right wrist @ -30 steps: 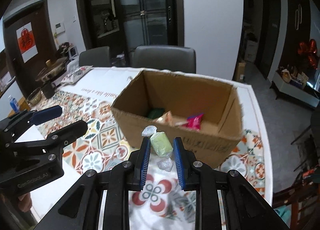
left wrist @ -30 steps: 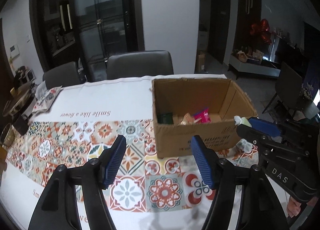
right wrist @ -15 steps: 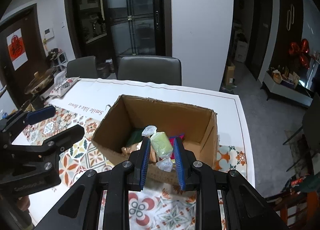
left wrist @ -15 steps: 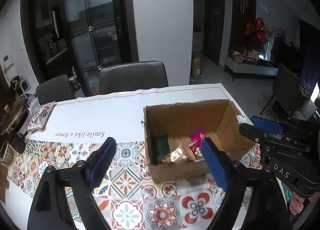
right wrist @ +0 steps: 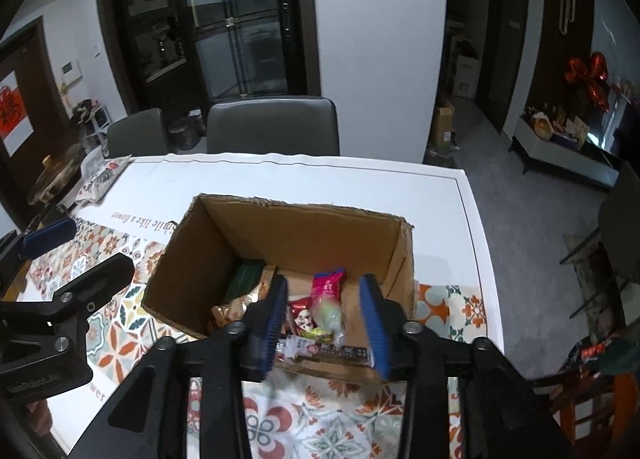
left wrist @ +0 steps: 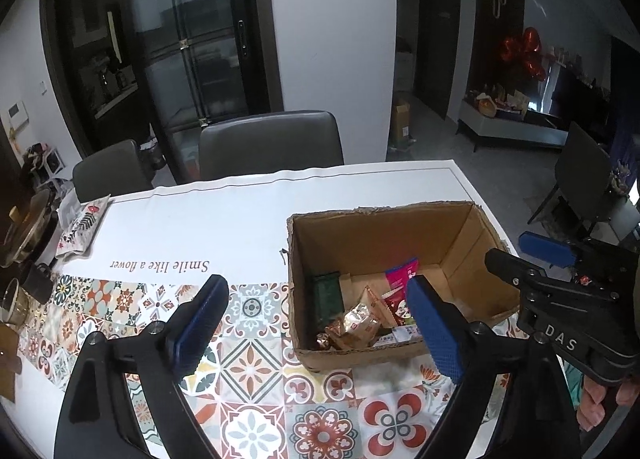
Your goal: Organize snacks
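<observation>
at the centre of both views stands a table (left wrist: 248, 219) under a white cloth (right wrist: 360, 183) printed with patterned tiles and the words "smile like a flower". grey chairs (left wrist: 272, 145) line its far edge at the upper middle, before dark glass doors (left wrist: 192, 39) and a white wall. red balloons (left wrist: 522, 53) show at the upper right, and a printed pouch (left wrist: 82, 229) lies at the left edge of the table.

an open cardboard box (right wrist: 304, 235) sits right of centre. in the right wrist view the right gripper (right wrist: 326, 323) hangs over its near wall; its jaws have just been opening and now stand apart, gripping nothing. the pale green snack (right wrist: 328, 313), blurred, lies between the blue pads without touching either, above the packets (right wrist: 304, 317) in the box.

in the left wrist view the left gripper (left wrist: 316, 329) stands wide apart and empty, its left pad over the tiles, its right pad in front of the box's near right part. the jaws have just been opening.
</observation>
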A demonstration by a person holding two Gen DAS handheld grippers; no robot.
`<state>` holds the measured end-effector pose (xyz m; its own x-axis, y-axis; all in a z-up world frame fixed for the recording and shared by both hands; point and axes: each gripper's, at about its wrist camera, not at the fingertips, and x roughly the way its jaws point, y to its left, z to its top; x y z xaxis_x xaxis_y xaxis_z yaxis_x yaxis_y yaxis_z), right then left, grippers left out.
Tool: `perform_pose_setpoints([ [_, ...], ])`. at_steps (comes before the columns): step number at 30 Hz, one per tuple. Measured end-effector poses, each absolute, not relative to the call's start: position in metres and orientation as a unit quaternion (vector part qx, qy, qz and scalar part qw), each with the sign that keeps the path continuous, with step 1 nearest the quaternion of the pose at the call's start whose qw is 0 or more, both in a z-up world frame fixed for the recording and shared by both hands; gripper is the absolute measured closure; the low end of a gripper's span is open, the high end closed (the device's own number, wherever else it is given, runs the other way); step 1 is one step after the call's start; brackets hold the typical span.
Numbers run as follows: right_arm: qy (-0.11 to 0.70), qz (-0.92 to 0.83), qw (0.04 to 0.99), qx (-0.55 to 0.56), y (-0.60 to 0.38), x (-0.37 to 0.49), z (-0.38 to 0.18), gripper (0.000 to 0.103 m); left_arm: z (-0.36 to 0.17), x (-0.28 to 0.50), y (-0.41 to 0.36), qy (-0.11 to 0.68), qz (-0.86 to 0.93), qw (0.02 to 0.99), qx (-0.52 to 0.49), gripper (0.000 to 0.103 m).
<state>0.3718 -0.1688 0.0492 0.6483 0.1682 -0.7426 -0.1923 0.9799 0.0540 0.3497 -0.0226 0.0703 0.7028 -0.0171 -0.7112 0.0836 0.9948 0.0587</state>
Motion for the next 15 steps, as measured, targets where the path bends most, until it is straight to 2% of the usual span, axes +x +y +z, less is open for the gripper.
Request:
perform_pose_setpoints([
  [3, 0.405, 0.093, 0.909, -0.024, -0.169, 0.365, 0.048, 0.055, 0.07, 0.344, -0.022, 0.38, -0.02, 0.924, 0.044, 0.012],
  [7, 0.4, 0.084, 0.912, -0.021, -0.172, 0.354, 0.051, 0.04, 0.072, 0.331, -0.021, 0.376, -0.022, 0.925, 0.039, 0.012],
  [15, 0.375, 0.083, 0.923, -0.015, -0.177, 0.307, 0.059, 0.032, 0.079, 0.283, -0.023, 0.34, -0.019, 0.939, 0.043, 0.011],
])
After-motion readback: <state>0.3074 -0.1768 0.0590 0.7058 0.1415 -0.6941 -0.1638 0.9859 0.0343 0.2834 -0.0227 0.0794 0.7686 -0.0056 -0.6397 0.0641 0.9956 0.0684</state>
